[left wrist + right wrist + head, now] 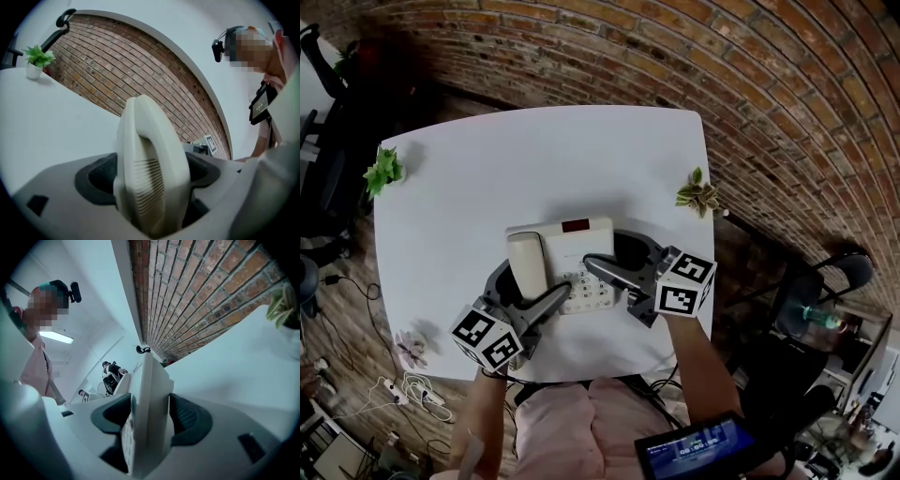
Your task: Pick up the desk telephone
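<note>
Head view, cream desk telephone [581,242] on white table [487,169], dark display [576,226] up top, left gripper [538,279] clamped on handset [527,255], right gripper [602,249] pinching the base edge

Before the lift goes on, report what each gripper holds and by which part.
Left gripper: jaws clamp the handset by its near, slotted end. Right gripper: telephone base, by its right edge.

Place: you are working in an office | Signs: a white tabletop [487,178] with a desk telephone [574,240] and small potted plants [384,172], a black office chair [851,274] beside it | Room: brick wall [722,75], loose cables [414,386] on the floor [356,314] | Background: other people [111,373] sit at work
</note>
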